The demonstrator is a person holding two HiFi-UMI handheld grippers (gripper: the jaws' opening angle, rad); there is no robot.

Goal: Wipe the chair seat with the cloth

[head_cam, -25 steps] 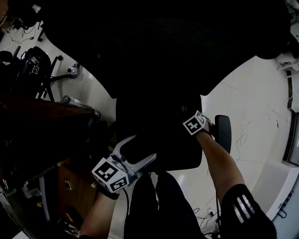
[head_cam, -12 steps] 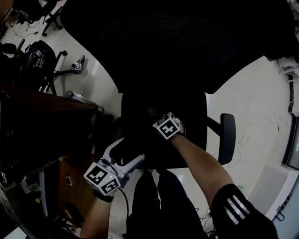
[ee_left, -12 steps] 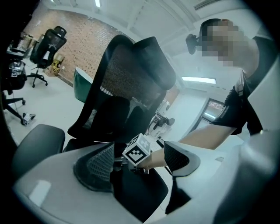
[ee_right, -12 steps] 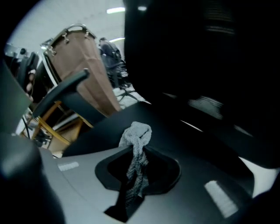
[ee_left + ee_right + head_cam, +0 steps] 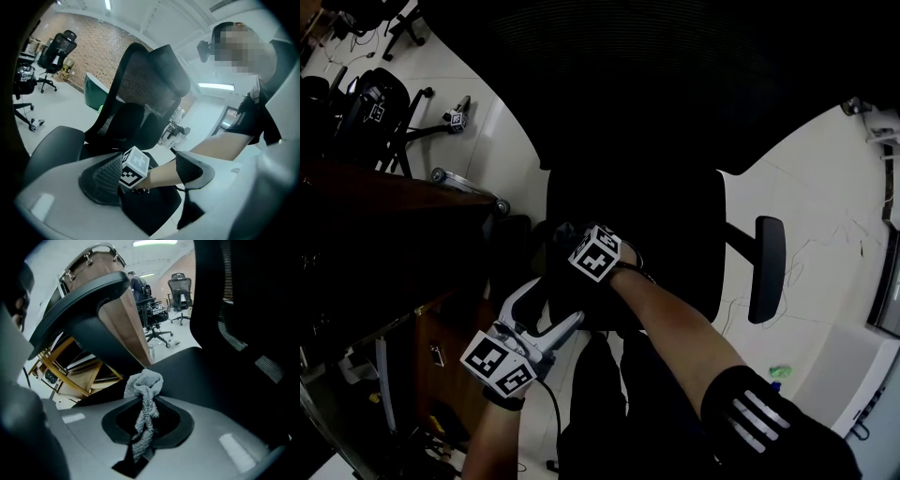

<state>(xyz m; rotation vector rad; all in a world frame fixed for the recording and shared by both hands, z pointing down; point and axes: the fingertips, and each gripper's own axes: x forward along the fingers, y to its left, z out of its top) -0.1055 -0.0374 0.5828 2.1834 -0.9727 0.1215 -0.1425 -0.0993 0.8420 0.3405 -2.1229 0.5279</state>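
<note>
The black office chair fills the head view, its seat (image 5: 675, 234) below its tall back (image 5: 656, 84). My right gripper (image 5: 561, 239) reaches over the seat's left part, its marker cube (image 5: 595, 253) facing up. In the right gripper view the right gripper (image 5: 143, 427) is shut on a grey cloth (image 5: 145, 385), which bunches up beyond the jaws over the seat (image 5: 201, 366). My left gripper (image 5: 546, 302) hangs open at the seat's front left edge. The left gripper (image 5: 150, 176) has its pads (image 5: 105, 180) wide apart, framing the right gripper's cube (image 5: 136, 166) and the forearm.
A wooden desk (image 5: 384, 216) stands close on the left, beside the chair's left armrest (image 5: 89, 301). The right armrest (image 5: 766, 267) sticks out over the white tiled floor (image 5: 825, 187). Other chairs (image 5: 375, 112) and a marker cube (image 5: 455, 117) lie at the far left.
My right gripper has swept with the cloth from the seat's right side across to its left. The left gripper has drifted slightly down and left, still open.
</note>
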